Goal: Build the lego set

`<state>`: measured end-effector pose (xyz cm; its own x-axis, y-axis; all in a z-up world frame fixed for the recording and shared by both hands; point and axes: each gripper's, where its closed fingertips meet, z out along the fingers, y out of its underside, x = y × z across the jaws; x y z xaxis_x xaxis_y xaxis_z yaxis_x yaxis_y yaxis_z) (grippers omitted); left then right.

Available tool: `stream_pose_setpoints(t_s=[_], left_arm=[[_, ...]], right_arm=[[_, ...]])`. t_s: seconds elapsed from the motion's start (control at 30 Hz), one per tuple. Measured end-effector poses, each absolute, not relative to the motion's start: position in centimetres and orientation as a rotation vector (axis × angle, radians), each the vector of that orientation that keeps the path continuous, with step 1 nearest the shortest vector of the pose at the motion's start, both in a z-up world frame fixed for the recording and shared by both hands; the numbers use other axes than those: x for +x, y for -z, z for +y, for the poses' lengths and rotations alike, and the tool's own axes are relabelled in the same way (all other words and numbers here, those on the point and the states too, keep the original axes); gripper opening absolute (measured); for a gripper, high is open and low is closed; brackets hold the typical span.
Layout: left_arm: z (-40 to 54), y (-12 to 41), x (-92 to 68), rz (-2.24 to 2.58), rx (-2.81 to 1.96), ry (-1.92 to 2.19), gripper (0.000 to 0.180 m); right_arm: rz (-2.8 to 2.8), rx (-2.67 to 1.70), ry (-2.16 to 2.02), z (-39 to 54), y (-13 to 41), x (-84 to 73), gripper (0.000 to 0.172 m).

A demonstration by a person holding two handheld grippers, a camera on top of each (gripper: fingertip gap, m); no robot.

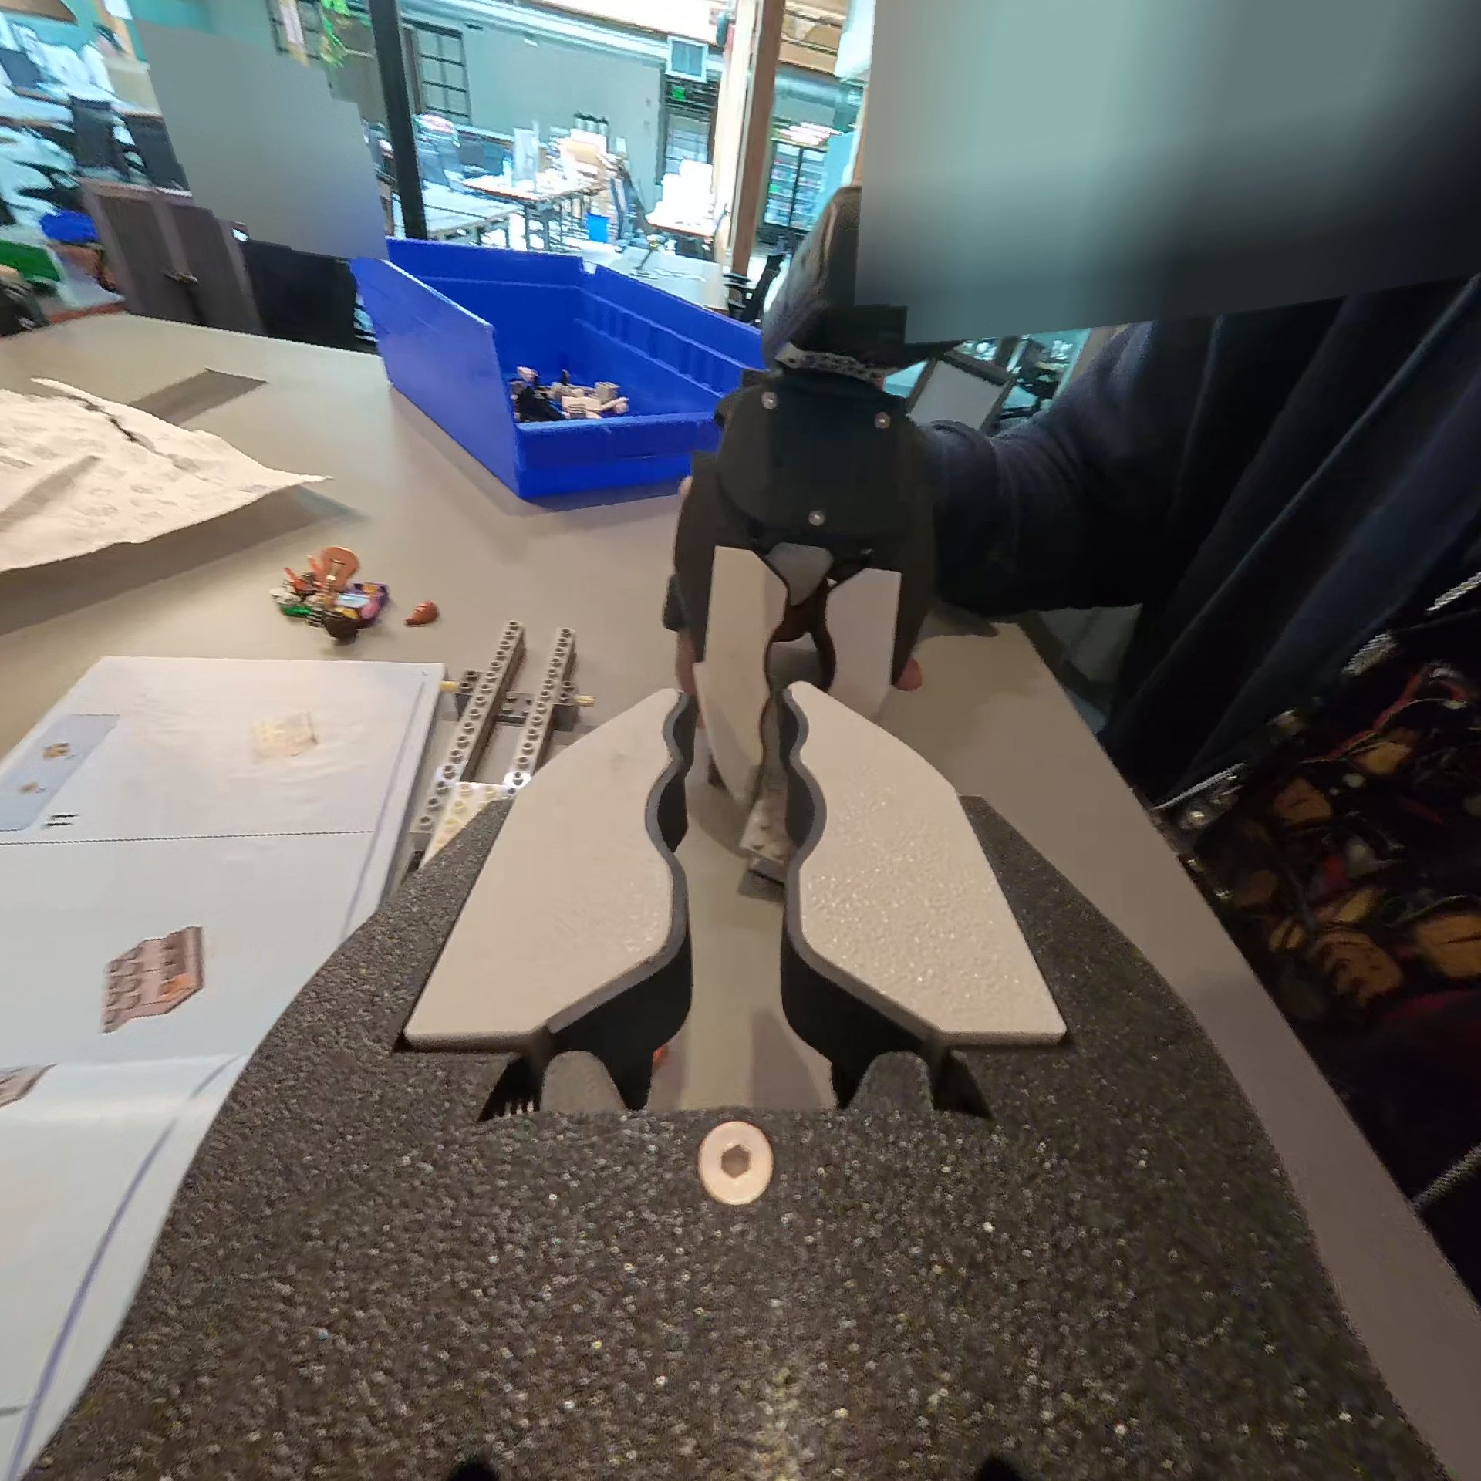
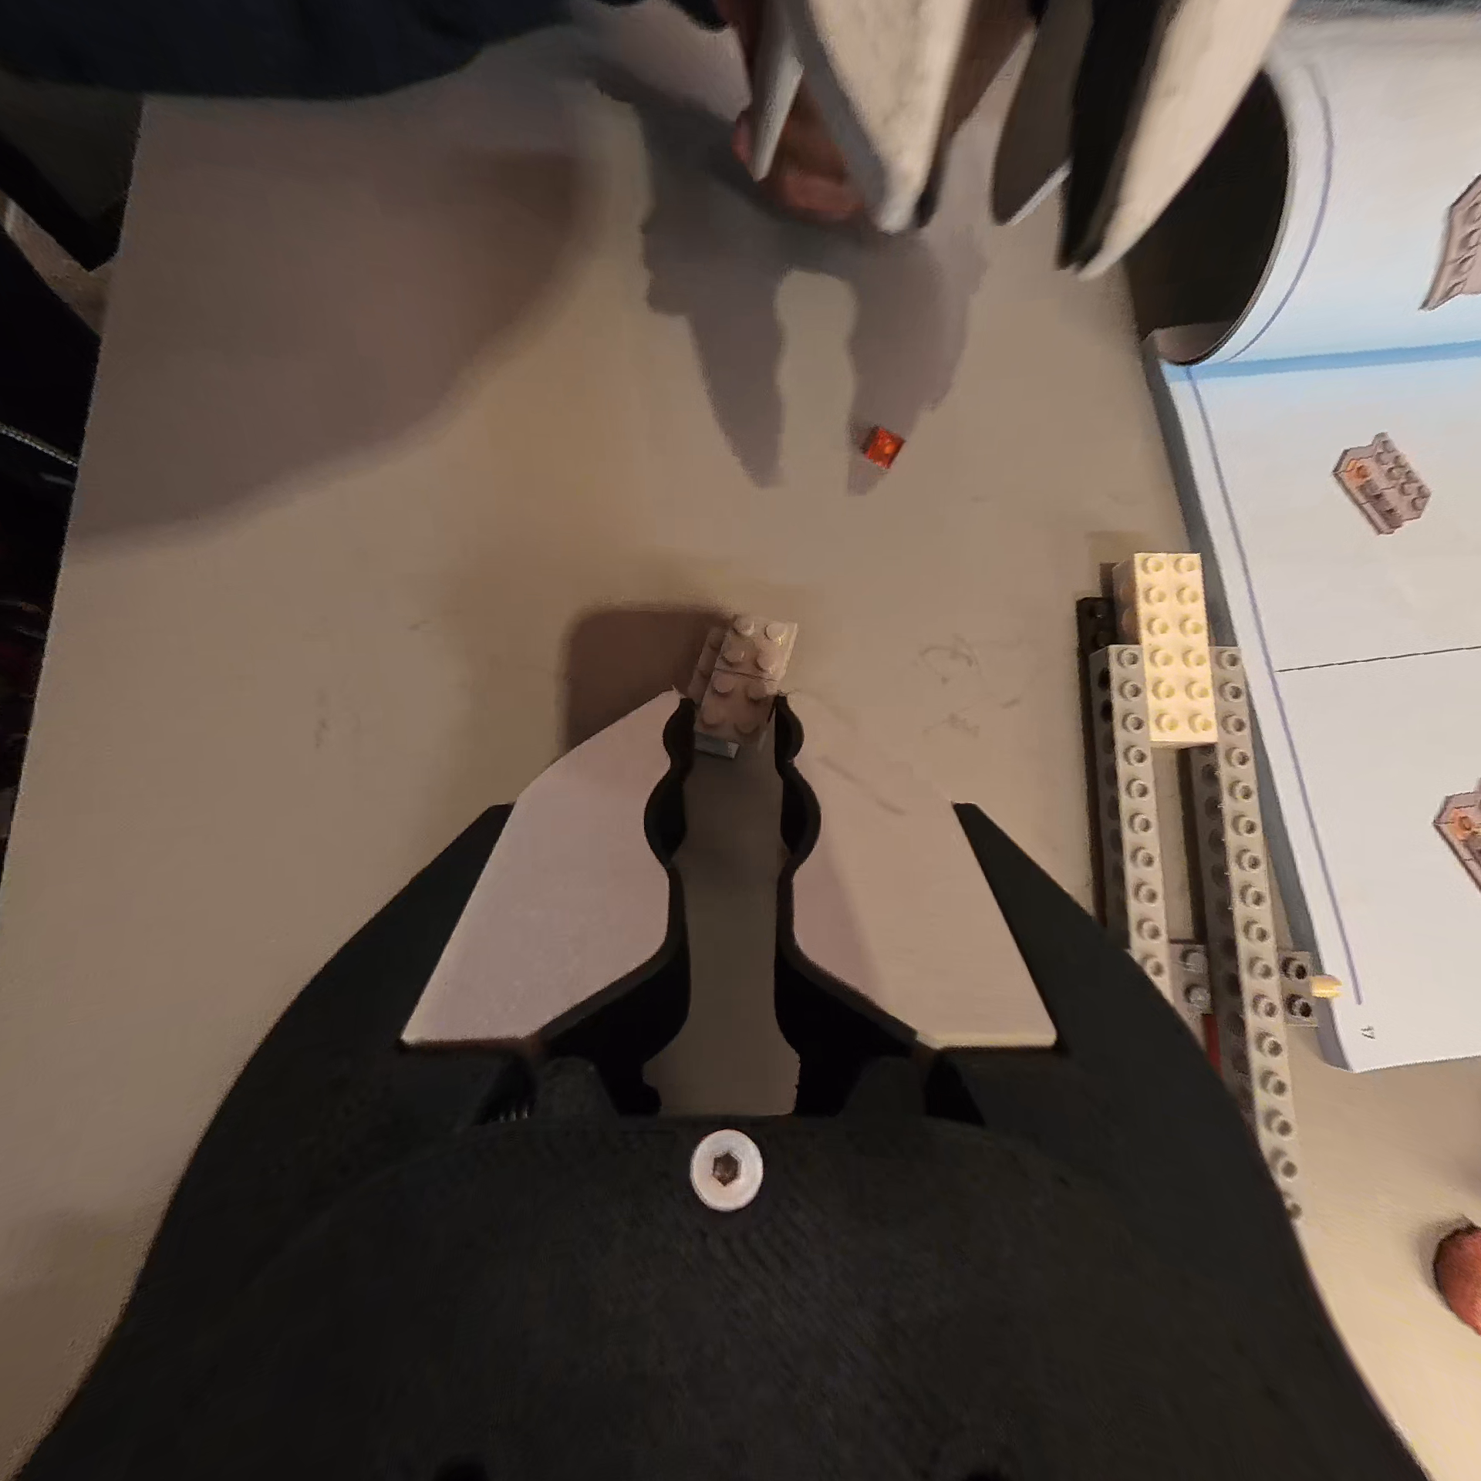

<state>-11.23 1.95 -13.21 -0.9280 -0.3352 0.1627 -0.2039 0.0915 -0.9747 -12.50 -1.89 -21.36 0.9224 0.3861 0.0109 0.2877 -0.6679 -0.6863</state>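
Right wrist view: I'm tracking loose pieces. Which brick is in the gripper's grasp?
The grey brick, pinched between the right gripper's fingertips. The cream brick sits on the beams; the orange piece lies loose on the table.

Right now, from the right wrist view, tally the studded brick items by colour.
Grey: 2, the brick stack in the right gripper and the beam frame
Cream: 1, plate on the frame
Orange: 1, small piece
Total: 4
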Motion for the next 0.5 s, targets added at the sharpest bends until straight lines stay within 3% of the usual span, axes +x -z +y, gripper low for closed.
stream_pose_setpoints(t_s=[0.33, 0.5], left_arm=[[0.2, 15.2, -12.4, 2.385, -0.449, 1.851, 0.041], [0.0, 15.2, -12.6, 2.392, -0.434, 1.846, 0.042]], right_arm=[[-0.470, -2.061, -0.314, -1.4, 18.1, -12.2, 0.018], [-0.505, -2.022, -0.345, -1.4, 18.0, -12.2, 0.018]])
